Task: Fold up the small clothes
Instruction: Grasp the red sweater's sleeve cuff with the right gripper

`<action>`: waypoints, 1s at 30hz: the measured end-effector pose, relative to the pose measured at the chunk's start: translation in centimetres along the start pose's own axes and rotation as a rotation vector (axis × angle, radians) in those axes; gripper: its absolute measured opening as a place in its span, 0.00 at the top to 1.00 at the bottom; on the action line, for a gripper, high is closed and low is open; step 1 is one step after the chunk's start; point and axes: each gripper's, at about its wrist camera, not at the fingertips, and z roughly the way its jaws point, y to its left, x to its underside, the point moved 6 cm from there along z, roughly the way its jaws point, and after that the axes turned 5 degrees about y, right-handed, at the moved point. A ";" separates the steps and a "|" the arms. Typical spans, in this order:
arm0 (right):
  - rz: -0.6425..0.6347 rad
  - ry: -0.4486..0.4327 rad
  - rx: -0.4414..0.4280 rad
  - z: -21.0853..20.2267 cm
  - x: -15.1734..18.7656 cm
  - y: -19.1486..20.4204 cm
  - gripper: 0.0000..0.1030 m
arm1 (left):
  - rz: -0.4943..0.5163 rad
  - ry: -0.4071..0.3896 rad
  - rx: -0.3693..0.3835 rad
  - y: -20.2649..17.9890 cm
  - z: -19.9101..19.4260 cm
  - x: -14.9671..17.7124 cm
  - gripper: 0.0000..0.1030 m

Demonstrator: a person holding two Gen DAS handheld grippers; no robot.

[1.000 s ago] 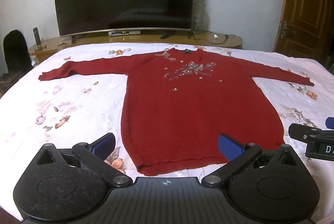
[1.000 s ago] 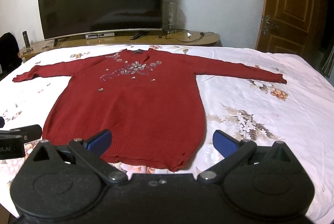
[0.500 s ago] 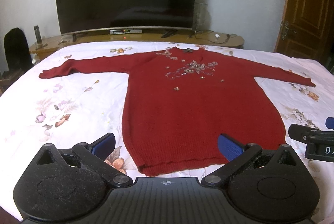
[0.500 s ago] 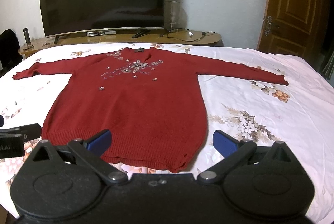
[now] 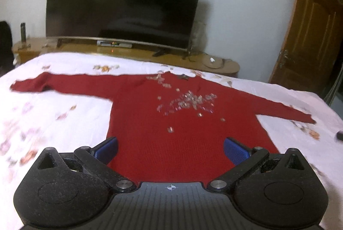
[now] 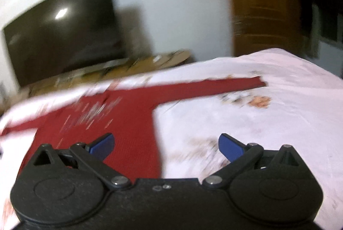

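A dark red long-sleeved sweater (image 5: 171, 114) with a beaded pattern on the chest lies flat on the bed, both sleeves spread out. My left gripper (image 5: 170, 150) hovers open over its lower body, blue pads wide apart with nothing between them. In the blurred right wrist view the sweater (image 6: 120, 122) fills the left half and its right sleeve (image 6: 214, 86) stretches away to the right. My right gripper (image 6: 166, 145) is open over the sweater's right side edge and the bare sheet. The hem is hidden behind both gripper bodies.
The bed has a white floral sheet (image 5: 53, 114). Behind it stand a low wooden TV bench (image 5: 214, 63) and a large curved television (image 5: 124, 5). A brown door (image 5: 308, 37) is at the right. A dark tip of the other gripper (image 5: 339, 135) shows at the right edge.
Both grippers have moved forward over the sweater, so the hem has dropped out of view. The right gripper has also swung and tilted to the right, blurring its view. Both stay open.
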 end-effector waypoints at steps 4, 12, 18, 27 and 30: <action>0.130 -0.055 0.013 5.8 -3.8 -6.2 0.35 | -0.088 0.029 -0.033 1.4 5.8 -1.9 0.00; 0.429 -0.014 0.087 21.7 -8.3 -18.6 0.48 | -0.125 0.148 -0.119 3.2 16.6 -1.8 0.00; 0.609 0.045 0.100 29.9 -8.4 -24.1 0.52 | -0.083 0.195 -0.171 3.0 19.8 -0.4 0.00; 0.660 0.025 0.069 33.4 -8.7 -25.9 0.68 | -0.022 0.183 -0.213 2.3 20.7 -0.6 0.00; 0.728 0.006 0.049 33.5 -8.2 -27.2 0.88 | -0.013 0.177 -0.202 2.5 20.8 -0.6 0.00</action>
